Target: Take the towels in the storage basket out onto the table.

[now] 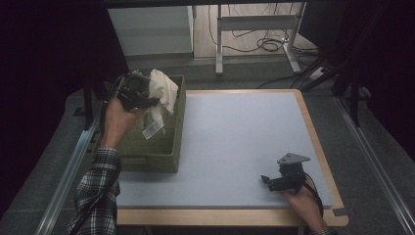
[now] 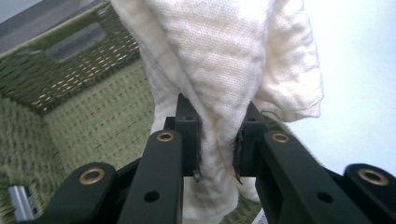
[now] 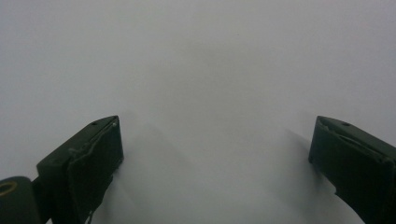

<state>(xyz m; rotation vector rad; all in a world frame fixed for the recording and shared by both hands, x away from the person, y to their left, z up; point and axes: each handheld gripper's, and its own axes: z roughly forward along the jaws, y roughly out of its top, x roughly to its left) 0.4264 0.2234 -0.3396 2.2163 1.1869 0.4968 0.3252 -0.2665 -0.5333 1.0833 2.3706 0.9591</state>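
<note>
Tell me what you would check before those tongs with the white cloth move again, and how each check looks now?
1. Left tongs clamp the white cloth: ok, fabric sits pinched between both jaws.
2. Cloth is over the green woven basket: ok in the high view, though part drapes toward its rim.
3. Cloth's tag hangs free: cannot tell, it may touch the basket's inside.
4. Right tongs are out of the way: ok, open and low over the blue mat, far from the basket.
5. Basket has room: ok, the visible interior looks bare.
</note>
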